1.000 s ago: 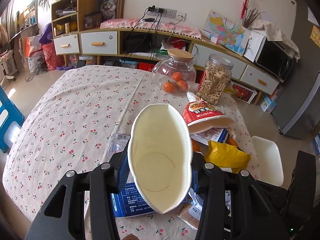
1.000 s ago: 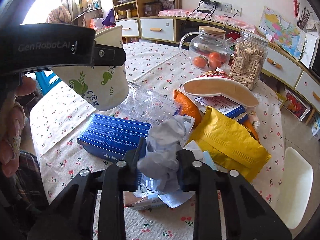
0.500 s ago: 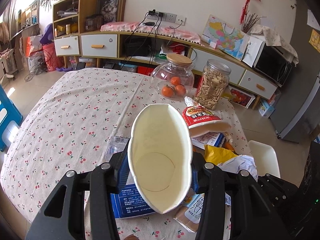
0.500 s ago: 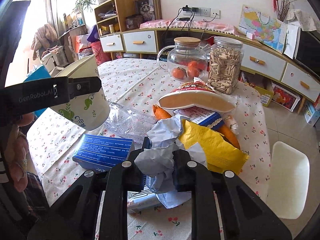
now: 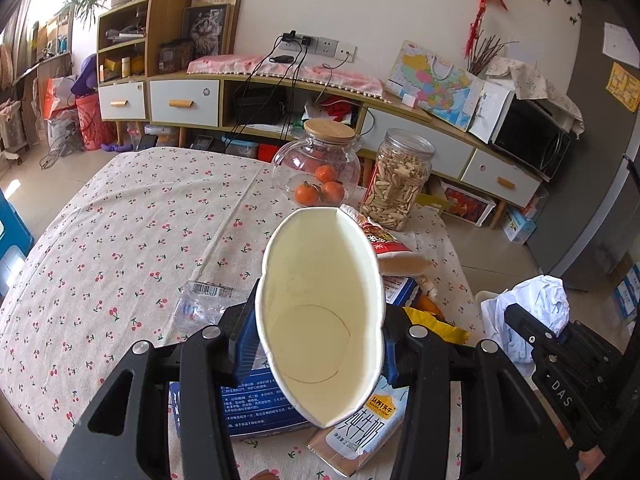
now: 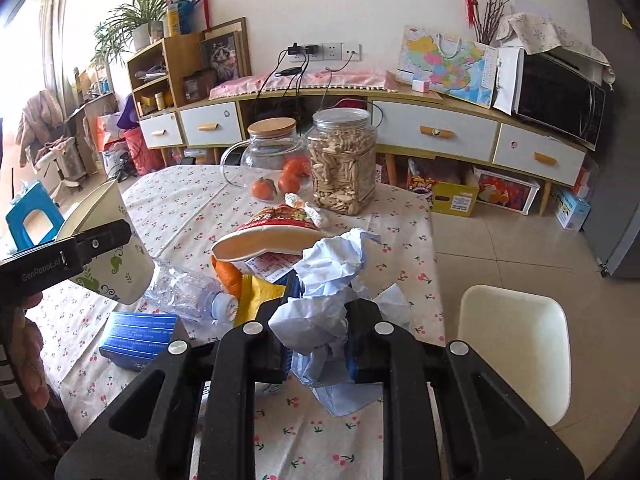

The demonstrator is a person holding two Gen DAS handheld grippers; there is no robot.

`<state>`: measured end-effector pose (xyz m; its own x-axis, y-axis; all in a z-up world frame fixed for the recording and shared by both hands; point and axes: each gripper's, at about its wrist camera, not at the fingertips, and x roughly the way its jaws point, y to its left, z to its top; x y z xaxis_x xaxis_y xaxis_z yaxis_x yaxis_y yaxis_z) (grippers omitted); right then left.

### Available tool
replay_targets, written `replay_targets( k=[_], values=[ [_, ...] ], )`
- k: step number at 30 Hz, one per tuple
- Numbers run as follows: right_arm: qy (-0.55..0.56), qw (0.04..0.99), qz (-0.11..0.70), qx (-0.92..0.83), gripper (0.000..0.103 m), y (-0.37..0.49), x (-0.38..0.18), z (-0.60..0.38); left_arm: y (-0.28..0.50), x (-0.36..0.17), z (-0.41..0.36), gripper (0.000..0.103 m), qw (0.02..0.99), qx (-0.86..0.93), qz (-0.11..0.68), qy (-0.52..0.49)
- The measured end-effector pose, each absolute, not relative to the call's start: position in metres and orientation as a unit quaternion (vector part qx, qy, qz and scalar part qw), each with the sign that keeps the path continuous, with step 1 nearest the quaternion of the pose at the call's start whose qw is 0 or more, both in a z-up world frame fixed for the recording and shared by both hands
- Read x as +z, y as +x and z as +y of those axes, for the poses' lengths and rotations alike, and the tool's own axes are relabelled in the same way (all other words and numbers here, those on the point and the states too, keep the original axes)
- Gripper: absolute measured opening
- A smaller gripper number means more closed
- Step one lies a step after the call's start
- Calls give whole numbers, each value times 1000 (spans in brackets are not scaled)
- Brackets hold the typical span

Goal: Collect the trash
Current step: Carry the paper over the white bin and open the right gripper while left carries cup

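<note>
- Left wrist view: the paper cup is clamped between the jaws of the left tongs, squeezed into an oval, its mouth facing the camera and nothing seen inside.
- The crumpled paper is pinched in the right tongs, lifted clear of the table, well to the right of the cup.
- A loose tail of the paper hangs below the right jaws; it is judged that this tail could catch on the yellow wrapper or the flattened plastic bottle just ahead and drag them along.
- The wad is judged wider than the narrowed cup mouth, so it could hang on the rim or fall beside the cup if pushed in off-centre.
- More squeeze from the left tongs could crease the thin cup wall and close the mouth further.
- Writing: "GenRobot.AI" is read on the left tongs in the right wrist view, "DAS" on the right tongs in the left wrist view.
- The milk carton below the cup shows Chinese characters and "200ml"; the blue box carries small print that cannot be read.
</note>
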<state>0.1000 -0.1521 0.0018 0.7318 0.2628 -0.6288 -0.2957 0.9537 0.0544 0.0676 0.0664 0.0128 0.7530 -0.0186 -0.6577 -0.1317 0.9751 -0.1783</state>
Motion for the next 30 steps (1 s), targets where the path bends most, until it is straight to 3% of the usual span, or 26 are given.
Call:
replay_targets(
  k=[10,24,26,27,28,30],
  values=[
    [7,946,322,35,19,113,9,-244,69,26,25,47,936,5,339,-90],
    [67,917,373,-123,21,138,-24,-360,99,24,-81,47,933,-56,352,-49],
    [80,909,389,-123,40,141,-30,-368,106,18,-98,47,929,-68,360,-48],
    [87,907,392,-129,58,141,-31,-372,110,15,-107,47,927,-75,364,-47],
    [93,906,387,-141,65,137,-30,-377,114,13,-116,47,926,-81,366,-47],
    [104,907,374,-163,70,132,-24,-390,122,10,-135,47,923,-96,370,-48]
  ],
)
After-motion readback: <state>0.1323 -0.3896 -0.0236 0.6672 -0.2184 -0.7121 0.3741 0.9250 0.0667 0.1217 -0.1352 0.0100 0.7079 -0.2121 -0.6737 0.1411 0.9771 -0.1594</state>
